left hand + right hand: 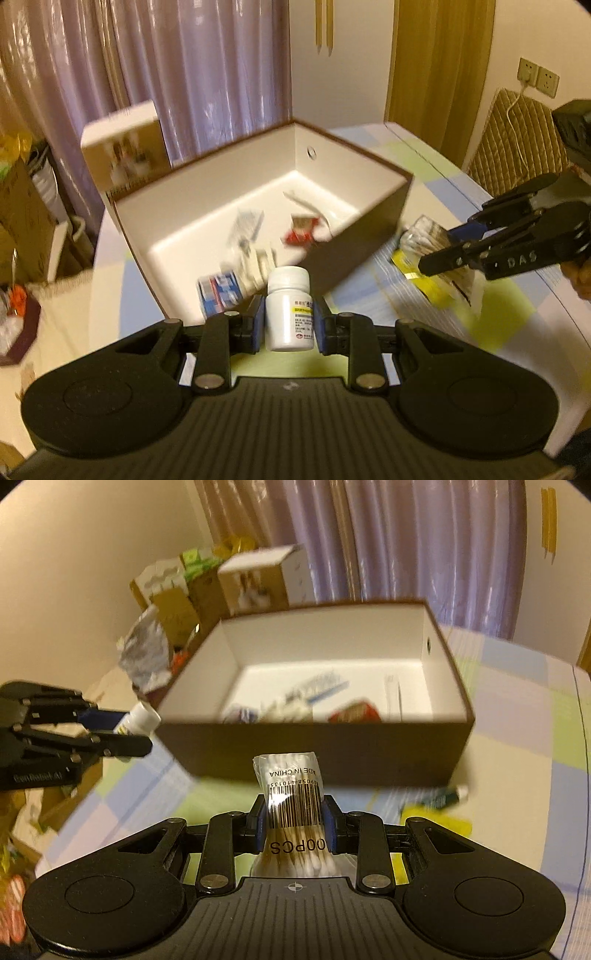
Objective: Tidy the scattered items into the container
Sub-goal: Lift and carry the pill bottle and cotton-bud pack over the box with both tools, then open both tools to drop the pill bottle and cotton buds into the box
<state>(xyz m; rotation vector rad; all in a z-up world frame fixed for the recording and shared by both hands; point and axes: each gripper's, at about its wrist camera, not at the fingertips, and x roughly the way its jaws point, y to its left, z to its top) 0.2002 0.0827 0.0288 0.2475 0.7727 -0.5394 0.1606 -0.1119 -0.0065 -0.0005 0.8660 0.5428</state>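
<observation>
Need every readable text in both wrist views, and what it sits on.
"ADE IN CHINA": cotton swab pack, first letter hidden, held in right gripper.
"00PCS": same pack, start cut off.
Barcode digits: blurred.
"DAS": right gripper's finger.
White bottle label, in left gripper: too small.
Left gripper's side lettering: blurred.

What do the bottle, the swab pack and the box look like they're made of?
White bottle: likely glossy plastic, smooth with soft highlights and a printed label. Cotton swab pack: clear, shiny plastic film, crinkled, swabs visible through it. Box: probably matte cardboard, thin straight walls, brown outside, white inside.
</observation>
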